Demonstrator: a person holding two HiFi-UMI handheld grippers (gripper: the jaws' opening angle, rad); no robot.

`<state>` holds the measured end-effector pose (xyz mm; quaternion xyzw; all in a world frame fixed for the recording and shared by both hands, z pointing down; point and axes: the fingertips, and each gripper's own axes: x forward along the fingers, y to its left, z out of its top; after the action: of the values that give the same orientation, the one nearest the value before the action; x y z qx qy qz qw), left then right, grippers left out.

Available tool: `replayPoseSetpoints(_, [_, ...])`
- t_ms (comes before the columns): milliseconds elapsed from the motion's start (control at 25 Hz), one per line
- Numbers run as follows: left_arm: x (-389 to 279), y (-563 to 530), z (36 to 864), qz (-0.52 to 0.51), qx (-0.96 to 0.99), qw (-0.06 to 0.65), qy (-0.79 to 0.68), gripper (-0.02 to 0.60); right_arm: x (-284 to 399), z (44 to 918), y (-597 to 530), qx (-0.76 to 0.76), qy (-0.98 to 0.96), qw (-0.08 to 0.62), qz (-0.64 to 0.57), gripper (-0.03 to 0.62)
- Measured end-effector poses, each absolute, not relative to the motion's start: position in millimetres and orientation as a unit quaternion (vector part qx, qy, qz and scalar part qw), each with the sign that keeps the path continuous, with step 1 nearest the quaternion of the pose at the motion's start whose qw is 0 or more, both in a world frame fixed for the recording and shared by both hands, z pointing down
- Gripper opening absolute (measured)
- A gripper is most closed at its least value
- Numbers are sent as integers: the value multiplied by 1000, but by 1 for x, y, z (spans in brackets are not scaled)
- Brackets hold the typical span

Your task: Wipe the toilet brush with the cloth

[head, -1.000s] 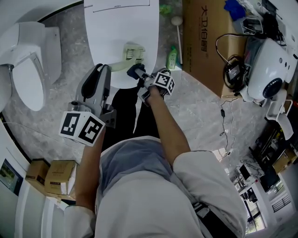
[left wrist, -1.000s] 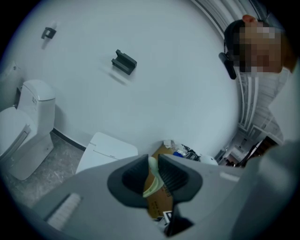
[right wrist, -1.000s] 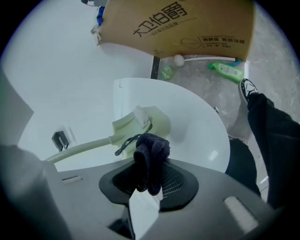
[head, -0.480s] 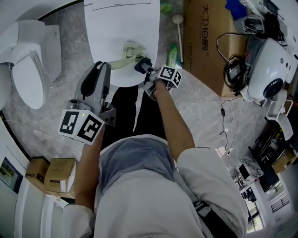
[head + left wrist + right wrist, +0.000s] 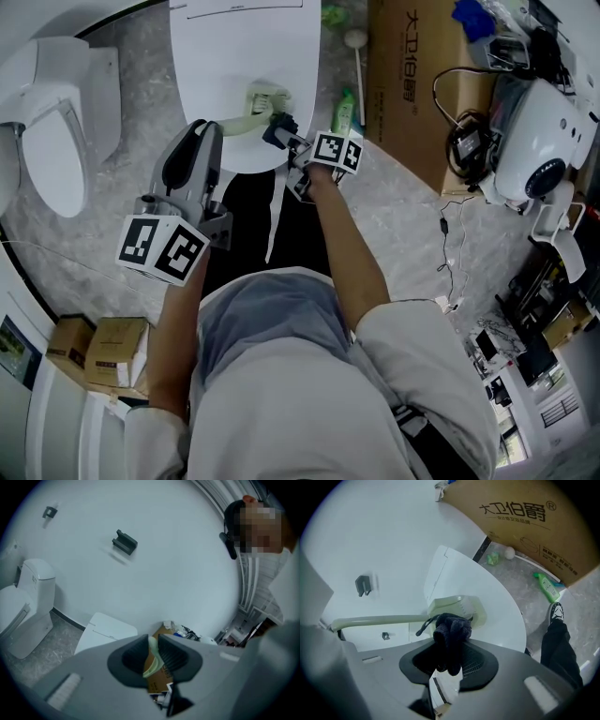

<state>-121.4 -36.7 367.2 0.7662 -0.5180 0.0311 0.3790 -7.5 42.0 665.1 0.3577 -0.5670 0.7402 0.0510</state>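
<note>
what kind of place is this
Likely a bathroom mock-up in a workshop: a toilet on a marbled floor and a toilet brush, but also a cardboard box and electronic gear.

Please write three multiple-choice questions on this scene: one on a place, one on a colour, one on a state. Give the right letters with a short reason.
1. Where is the head of the brush?
A) in the toilet
B) over the white panel
C) on the box

2. What colour is the cloth?
A) white
B) yellow
C) dark

3. In what state is the left gripper?
A) open and empty
B) shut on the cloth
C) shut on the brush

Answers:
1 B: the head view shows the head above the panel.
2 C: the cloth held in the right gripper is dark.
3 C: its fingers pinch the pale green handle.
</note>
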Motion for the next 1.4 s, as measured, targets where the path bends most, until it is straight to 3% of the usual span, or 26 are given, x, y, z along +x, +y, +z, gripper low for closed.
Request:
replayPoseSetpoints(920, [-117, -47, 367, 18, 765, 385, -516, 0, -21, 630, 39, 338, -596, 32, 728, 98])
replayPoseSetpoints(1400, [-118, -48, 366, 17, 762, 387, -519, 0, -67, 626, 29, 288, -611, 27, 737, 98])
